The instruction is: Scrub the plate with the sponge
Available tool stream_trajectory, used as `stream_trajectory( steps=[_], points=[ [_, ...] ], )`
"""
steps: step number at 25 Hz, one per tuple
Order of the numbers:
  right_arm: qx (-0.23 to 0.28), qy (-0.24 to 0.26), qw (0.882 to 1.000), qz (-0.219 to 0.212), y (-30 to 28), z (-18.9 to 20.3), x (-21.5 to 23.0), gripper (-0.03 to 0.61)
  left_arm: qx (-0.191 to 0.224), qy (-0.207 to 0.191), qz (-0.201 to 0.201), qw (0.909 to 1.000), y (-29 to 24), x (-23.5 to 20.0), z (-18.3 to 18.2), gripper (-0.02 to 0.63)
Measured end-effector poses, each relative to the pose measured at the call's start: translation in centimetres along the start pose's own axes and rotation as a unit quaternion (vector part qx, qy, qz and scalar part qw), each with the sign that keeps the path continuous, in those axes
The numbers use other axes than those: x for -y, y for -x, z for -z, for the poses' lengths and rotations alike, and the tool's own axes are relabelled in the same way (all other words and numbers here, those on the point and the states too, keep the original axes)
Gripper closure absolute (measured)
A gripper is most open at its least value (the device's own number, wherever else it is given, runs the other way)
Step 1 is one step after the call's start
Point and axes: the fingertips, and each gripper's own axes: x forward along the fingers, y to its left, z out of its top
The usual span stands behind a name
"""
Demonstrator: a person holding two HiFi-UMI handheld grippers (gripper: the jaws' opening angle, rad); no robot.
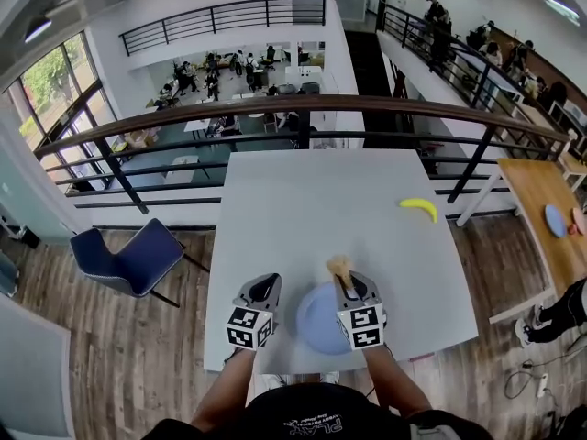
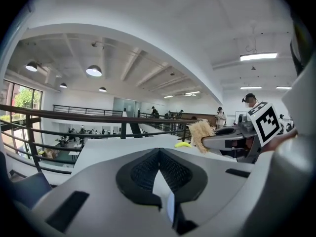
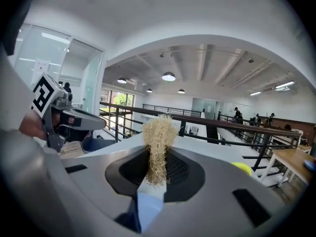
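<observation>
pale blue, the plate (image 1: 316, 324) lies on the white table (image 1: 321, 200) at its near edge, straight in front of the person and between the two grippers, its right side partly under the right gripper (image 1: 342, 280). that gripper's jaws are pressed in on the lower part of a tan, fibrous sponge (image 1: 339, 266), whose frayed top stands up past the jaw tips. in the head view the sponge sits just beyond the plate's far rim; whether it touches the plate or the table cannot be told.

the left gripper (image 1: 266, 288) is just beside the plate's left edge. its jaws meet at the tips with nothing between them, and through the narrow gap behind the tips only white tabletop and a sliver of blue show. the two grippers point the same way, away from the person, side by side and near each other, each with its marker cube toward the body.

a yellow banana (image 1: 418, 208) lies well apart, toward the table's far right. a dark railing (image 1: 303, 106) runs along the far side of the table, and a blue chair (image 1: 138, 257) stands on the wood floor to the left.
</observation>
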Motion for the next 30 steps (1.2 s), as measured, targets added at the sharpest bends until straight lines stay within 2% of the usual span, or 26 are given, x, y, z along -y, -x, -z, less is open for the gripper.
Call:
stream_trajectory(
  steps=[4, 12, 21, 23, 30],
  points=[
    [0.067, 0.003, 0.998, -0.018, 1.1, -3.5, -0.5, 0.506, 0.017, -0.005, 0.005, 0.9998, 0.1, 0.4, -1.6, 0.601],
    [0.135, 0.006, 0.991, 0.007, 3.1, -7.6, 0.1, 0.508, 0.035, -0.006, 0.01, 0.9993, 0.7, 0.4, -3.3, 0.601],
    [0.133, 0.001, 0.991, 0.032, 3.1, -7.3, 1.0, 0.508, 0.04, -0.01, 0.017, 0.999, 0.1, 0.6, -3.5, 0.601],
    [0.134, 0.001, 0.99, 0.032, 3.0, -7.4, 1.3, 0.508, 0.036, -0.02, 0.017, 0.999, -0.3, 0.7, -3.6, 0.601],
    [0.136, -0.002, 0.99, 0.031, 4.3, -6.9, 1.6, 0.508, 0.039, -0.014, 0.019, 0.999, -0.2, 1.8, -3.2, 0.601]
  ],
)
